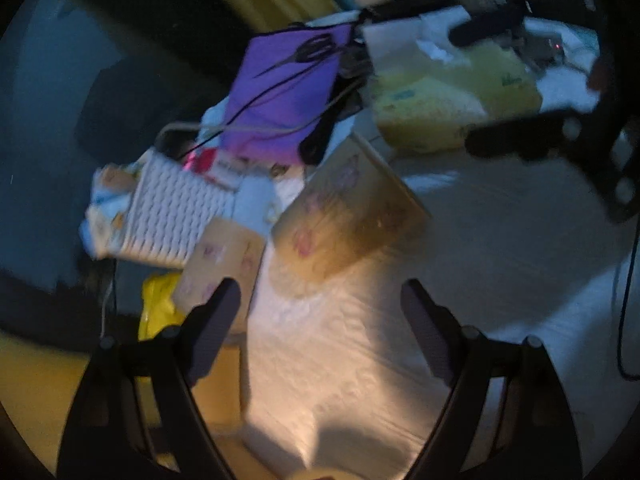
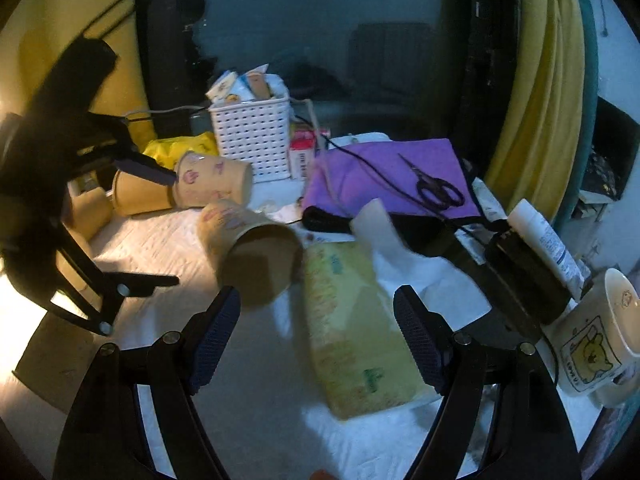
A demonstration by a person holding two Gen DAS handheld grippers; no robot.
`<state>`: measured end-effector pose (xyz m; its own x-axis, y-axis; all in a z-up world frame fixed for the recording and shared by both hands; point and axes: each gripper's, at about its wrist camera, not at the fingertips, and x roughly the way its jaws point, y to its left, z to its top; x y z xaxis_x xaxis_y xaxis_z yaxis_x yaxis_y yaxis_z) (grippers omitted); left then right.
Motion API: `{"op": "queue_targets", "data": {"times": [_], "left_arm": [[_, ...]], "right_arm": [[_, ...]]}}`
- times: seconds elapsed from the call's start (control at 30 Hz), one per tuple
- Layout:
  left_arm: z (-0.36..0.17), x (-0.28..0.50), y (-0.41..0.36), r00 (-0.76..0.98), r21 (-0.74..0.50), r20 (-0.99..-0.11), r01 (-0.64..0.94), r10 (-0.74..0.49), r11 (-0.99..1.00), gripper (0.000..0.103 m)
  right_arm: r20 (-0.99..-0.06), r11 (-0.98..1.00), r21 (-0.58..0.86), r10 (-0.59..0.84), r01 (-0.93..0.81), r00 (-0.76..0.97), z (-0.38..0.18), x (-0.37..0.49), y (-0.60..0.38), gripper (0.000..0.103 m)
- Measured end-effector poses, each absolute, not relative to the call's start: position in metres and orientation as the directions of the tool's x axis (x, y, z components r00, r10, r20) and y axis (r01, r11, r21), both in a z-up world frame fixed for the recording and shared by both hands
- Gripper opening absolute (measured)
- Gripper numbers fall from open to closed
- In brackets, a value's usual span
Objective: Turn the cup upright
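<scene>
A yellow paper cup with pink prints lies on its side on the white cloth, mouth toward the right wrist camera. In the left wrist view the same cup lies ahead of my open, empty left gripper. My right gripper is open and empty, its left finger just below the cup's mouth. The left gripper also shows in the right wrist view, open, at the cup's left. Two more cups lie on their sides behind it.
A tissue pack lies right of the cup. Behind are a white basket, a purple cloth with scissors, and cables. A bear mug and a white tube stand at the right. A yellow bag lies left.
</scene>
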<state>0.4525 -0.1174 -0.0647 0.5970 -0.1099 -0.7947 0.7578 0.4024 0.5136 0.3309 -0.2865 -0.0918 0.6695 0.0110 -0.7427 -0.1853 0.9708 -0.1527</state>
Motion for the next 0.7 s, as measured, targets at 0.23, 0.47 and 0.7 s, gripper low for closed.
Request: {"op": "queue_targets", "data": {"times": [0.23,0.47,0.7], "left_arm": [[-0.086,0.468,-0.147,0.580,0.543,-0.803,0.806,-0.133,0.234,0.083],[-0.094,0.475,-0.164,0.582,0.549,-0.798,0.809,-0.158,0.208,0.073],[-0.086,0.466,-0.159,0.593,0.545,-0.787,0.797,-0.167,0.261,0.066]], "right_arm": [[-0.748,0.979,-0.119,0.022,-0.167,0.664,-0.085,0.331,-0.299,0.082],[-0.750,0.985,-0.097,0.022,-0.143,0.661,-0.083,0.328,-0.308,0.082],[-0.749,0.988,-0.088,0.017,-0.126,0.662,-0.079,0.315,-0.310,0.082]]}}
